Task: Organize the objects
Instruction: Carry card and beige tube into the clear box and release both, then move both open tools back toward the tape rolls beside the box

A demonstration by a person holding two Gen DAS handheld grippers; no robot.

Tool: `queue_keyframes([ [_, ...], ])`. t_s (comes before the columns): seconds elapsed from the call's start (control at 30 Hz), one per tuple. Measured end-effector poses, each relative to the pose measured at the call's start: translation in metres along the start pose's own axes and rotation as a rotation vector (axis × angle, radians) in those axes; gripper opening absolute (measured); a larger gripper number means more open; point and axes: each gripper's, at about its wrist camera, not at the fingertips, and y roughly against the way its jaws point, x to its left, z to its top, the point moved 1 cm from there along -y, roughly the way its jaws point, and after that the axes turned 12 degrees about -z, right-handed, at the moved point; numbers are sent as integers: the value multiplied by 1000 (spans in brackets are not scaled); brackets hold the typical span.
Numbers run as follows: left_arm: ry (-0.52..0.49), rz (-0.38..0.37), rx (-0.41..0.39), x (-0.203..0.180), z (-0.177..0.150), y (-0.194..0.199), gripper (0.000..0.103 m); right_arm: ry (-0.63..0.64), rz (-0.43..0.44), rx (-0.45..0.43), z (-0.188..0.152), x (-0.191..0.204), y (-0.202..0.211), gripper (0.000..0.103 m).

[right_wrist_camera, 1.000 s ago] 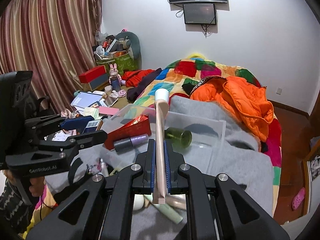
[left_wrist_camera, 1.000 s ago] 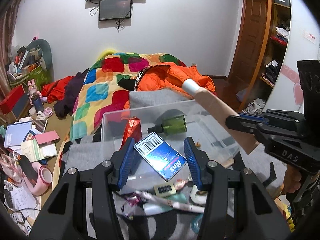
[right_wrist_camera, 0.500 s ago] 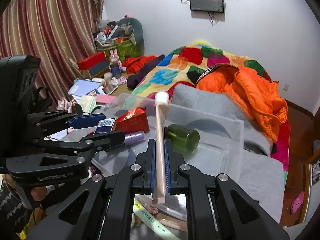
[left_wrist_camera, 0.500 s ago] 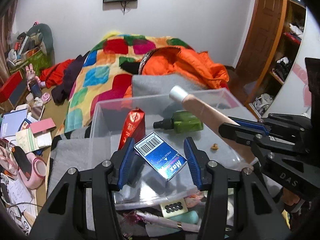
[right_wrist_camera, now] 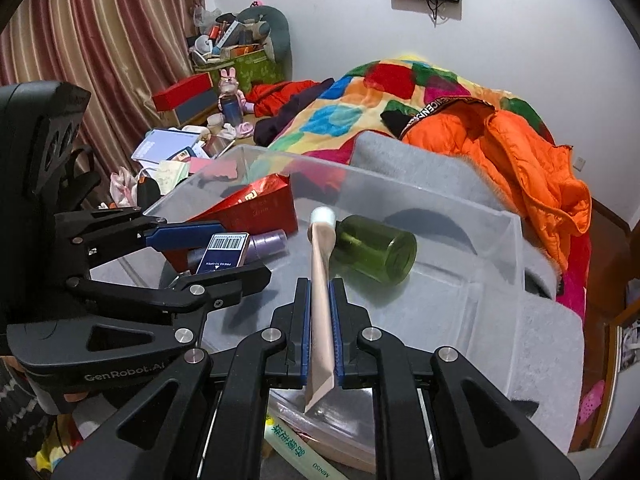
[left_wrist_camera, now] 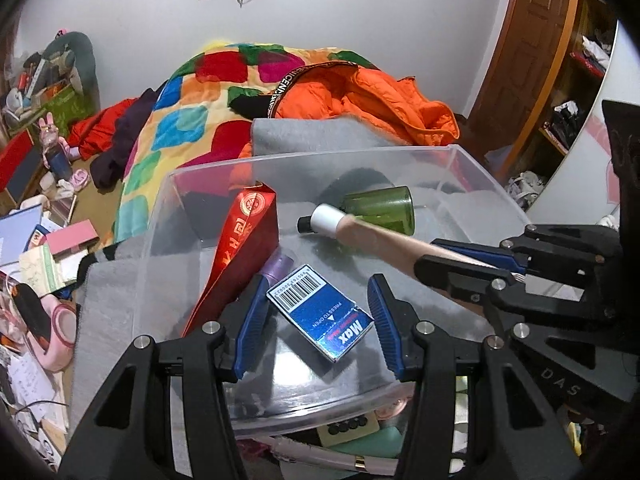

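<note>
My left gripper point(left_wrist_camera: 318, 300) is shut on a blue box point(left_wrist_camera: 320, 316) with a barcode and "Max" on it, held over the near left part of a clear plastic bin point(left_wrist_camera: 320, 156). My right gripper point(right_wrist_camera: 320, 286) is shut on a beige tube point(right_wrist_camera: 320, 280) whose white cap point(right_wrist_camera: 323, 218) points into the bin, close to a green bottle point(right_wrist_camera: 376, 254) lying on its floor. A red packet point(left_wrist_camera: 244, 248) and a purple tube point(left_wrist_camera: 276, 266) lean in the bin's left side. In the right wrist view the left gripper point(right_wrist_camera: 208, 256) and blue box point(right_wrist_camera: 224, 252) show at the left.
The bin point(right_wrist_camera: 400, 188) rests on a grey blanket point(left_wrist_camera: 108, 320) on a bed with a patchwork quilt point(left_wrist_camera: 180, 128) and an orange jacket point(left_wrist_camera: 372, 100). Loose tubes point(right_wrist_camera: 300, 452) lie under the bin's near edge. Books and boxes point(left_wrist_camera: 68, 240) clutter the left.
Both grippers have come forward and down over the bin with their loads still held. The tube's cap now sits beside the green bottle.
</note>
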Motion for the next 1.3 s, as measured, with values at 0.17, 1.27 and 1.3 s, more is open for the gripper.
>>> queue_keyframes([
  [0.17, -1, 1, -2, 0, -1, 5, 52, -13, -10, 8, -4, -2, 2, 10],
  [1.27, -47, 39, -21, -28, -101, 84, 74, -76, 40, 18, -80, 30, 63, 31],
  [1.3, -53, 40, -16, -30, -104, 83, 74, -80, 39, 29, -81, 30, 59, 31],
])
